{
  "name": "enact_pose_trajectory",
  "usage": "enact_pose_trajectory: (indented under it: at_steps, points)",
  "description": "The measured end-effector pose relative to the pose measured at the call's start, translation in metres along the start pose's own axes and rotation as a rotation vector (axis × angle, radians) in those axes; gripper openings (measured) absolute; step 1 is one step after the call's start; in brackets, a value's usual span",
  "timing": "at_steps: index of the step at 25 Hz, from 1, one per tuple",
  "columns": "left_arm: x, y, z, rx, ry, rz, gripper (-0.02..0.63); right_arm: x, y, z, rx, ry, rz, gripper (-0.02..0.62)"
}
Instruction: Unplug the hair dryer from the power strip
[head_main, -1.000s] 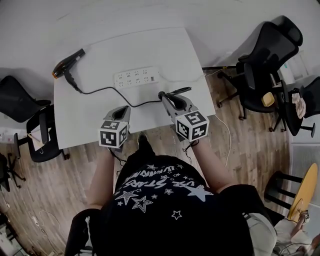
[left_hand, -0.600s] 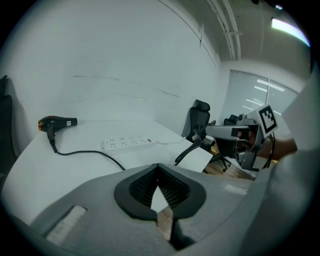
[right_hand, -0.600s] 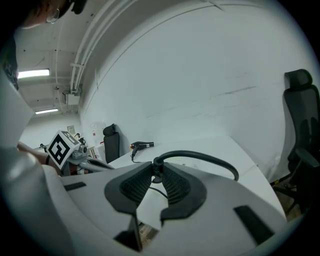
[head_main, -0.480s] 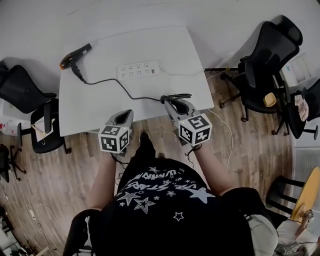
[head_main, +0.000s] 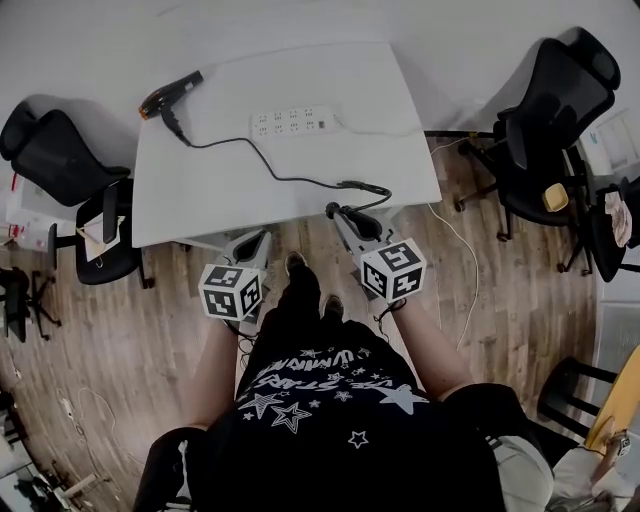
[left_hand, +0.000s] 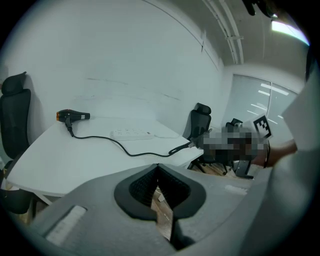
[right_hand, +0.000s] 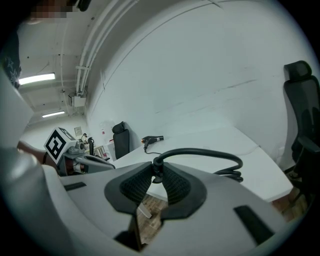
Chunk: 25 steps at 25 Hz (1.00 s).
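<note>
1. Brown wood-plank floor (head_main: 120, 330) fills the near part of the head view.
2. White rectangular worktop (head_main: 220, 190) is at the far centre. It also shows in the left gripper view (left_hand: 75, 155) and the right gripper view (right_hand: 250, 150).
3. Black office chairs: one off the worktop's left end (head_main: 55, 155), more to the right (head_main: 545, 110).
4. Right tool (head_main: 336, 211) is just off the worktop's near edge. Its jaws are pinching the black power cord (right_hand: 200, 152) at the plug end, and the cord arcs up and away from the pads (right_hand: 175, 182).
5. Left tool (head_main: 262, 238) is left of the right one, also off the near edge over the floor. Its jaws are pressed together at the tips (left_hand: 158, 167) with nothing between them.
6. White multi-socket power strip (head_main: 290, 122) lies flat at the worktop's far centre. No black plug is in it. Its own thin white lead runs off to the right.
7. Black hair dryer with orange nozzle ring (head_main: 170, 92) lies on its side at the far-left corner, well apart from the strip (left_hand: 131, 133).
8. The black power cord (head_main: 270, 170) runs from the dryer (left_hand: 72, 116) across the worktop, passes near the strip without touching it, and loops at the near-right edge into the right tool.
</note>
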<state>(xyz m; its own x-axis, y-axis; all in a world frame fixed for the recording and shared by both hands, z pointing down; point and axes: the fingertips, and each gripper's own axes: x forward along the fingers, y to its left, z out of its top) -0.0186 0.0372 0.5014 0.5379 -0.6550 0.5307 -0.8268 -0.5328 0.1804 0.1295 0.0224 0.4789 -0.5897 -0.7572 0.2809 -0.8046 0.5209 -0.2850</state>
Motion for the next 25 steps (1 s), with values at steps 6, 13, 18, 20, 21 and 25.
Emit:
enact_pose_trajectory:
  at_steps: [6, 13, 18, 20, 21, 25]
  points:
    - [-0.016, -0.003, -0.005, -0.027, -0.039, 0.006, 0.008, -0.004, 0.013, -0.008, -0.030, 0.026, 0.005, 0.075]
    - [-0.029, 0.009, -0.015, -0.046, -0.048, -0.023, 0.008, 0.001, 0.031, -0.012, -0.047, 0.046, -0.028, 0.075]
    - [-0.051, 0.011, -0.012, -0.044, -0.071, -0.048, 0.008, 0.000, 0.048, -0.014, -0.016, 0.042, -0.061, 0.075]
    - [-0.062, 0.013, -0.015, -0.044, -0.074, -0.058, 0.008, 0.001, 0.058, -0.015, -0.002, 0.034, -0.078, 0.075]
    - [-0.068, 0.014, -0.018, -0.045, -0.075, -0.063, 0.008, 0.001, 0.064, -0.016, 0.001, 0.031, -0.085, 0.075]
    - [-0.088, 0.023, -0.030, -0.053, -0.076, -0.078, 0.008, 0.004, 0.084, -0.018, 0.006, 0.020, -0.111, 0.075]
